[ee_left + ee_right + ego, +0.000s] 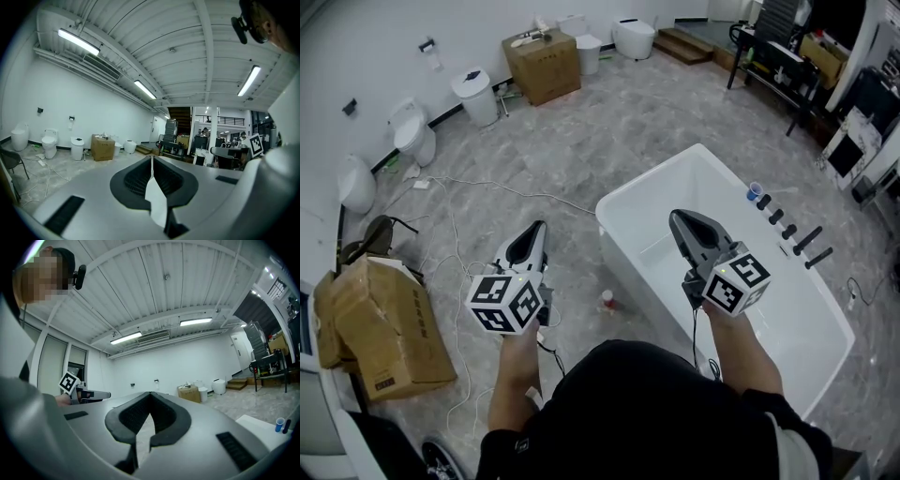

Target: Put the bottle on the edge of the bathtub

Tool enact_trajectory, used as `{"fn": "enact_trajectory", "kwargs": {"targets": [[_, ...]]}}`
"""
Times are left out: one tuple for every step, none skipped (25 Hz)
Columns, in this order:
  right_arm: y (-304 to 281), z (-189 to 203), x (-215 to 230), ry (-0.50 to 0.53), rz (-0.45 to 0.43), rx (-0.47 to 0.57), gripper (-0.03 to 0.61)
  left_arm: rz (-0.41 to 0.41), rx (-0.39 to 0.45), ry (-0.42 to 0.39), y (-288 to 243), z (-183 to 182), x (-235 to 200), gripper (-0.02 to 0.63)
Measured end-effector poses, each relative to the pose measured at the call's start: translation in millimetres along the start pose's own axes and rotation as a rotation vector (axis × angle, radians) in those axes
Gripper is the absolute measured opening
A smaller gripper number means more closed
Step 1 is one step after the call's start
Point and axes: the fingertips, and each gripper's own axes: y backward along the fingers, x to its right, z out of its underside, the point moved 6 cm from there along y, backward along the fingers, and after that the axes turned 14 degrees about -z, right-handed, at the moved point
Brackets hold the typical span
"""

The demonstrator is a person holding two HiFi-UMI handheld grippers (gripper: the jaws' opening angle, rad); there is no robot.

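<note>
**Both grippers closed and empty, bottle on the floor by the tub**

The fingers of the left gripper [151, 158] are pressed together with nothing between them. The fingers of the right gripper [150, 394] are likewise closed at the tips and hold nothing. In the head view the person carries both in front of the body. The left one is above the floor [609, 141], and the right one is above the near end of the white bathtub [649, 178].

The bottle [607, 300], small with a reddish band, stands upright on the floor. It is between the two grippers, just beside the tub's outer left wall, and neither gripper touches it.

On the tub's far right edge sits a small blue-topped container [755, 193], next to a row of black tap fittings [792, 230].

Along the white wall stand several toilets [414, 131] and a cardboard box [542, 64]. A second, crumpled box [380, 328] lies at the lower left, and white cables trail across the floor near it.
</note>
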Motion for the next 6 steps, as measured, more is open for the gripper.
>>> {"fn": "enact_trajectory", "kwargs": {"targets": [[1.4, 0.2, -1.1, 0.001, 0.003, -0.002, 0.028, 0.001, -0.001, 0.000, 0.7, 0.0, 0.4, 0.028], [2.6, -0.1, -2.4, 0.004, 0.006, -0.004, 0.028, 0.001, -0.003, 0.000, 1.5, 0.0, 0.3, 0.028], [3.5, -0.6, -3.6, 0.007, 0.008, -0.006, 0.028, 0.001, -0.003, 0.001, 2.4, -0.1, 0.1, 0.028], [4.4, -1.3, -4.6, 0.011, 0.009, -0.008, 0.028, 0.000, -0.003, 0.002, 3.4, -0.3, -0.1, 0.028], [5.2, -2.0, -5.5, 0.015, 0.009, -0.010, 0.028, -0.001, -0.002, 0.003, 4.3, -0.4, -0.3, 0.028], [6.0, -2.7, -6.2, 0.018, 0.009, -0.011, 0.028, -0.002, -0.001, 0.003, 5.2, -0.7, -0.4, 0.028]]}}
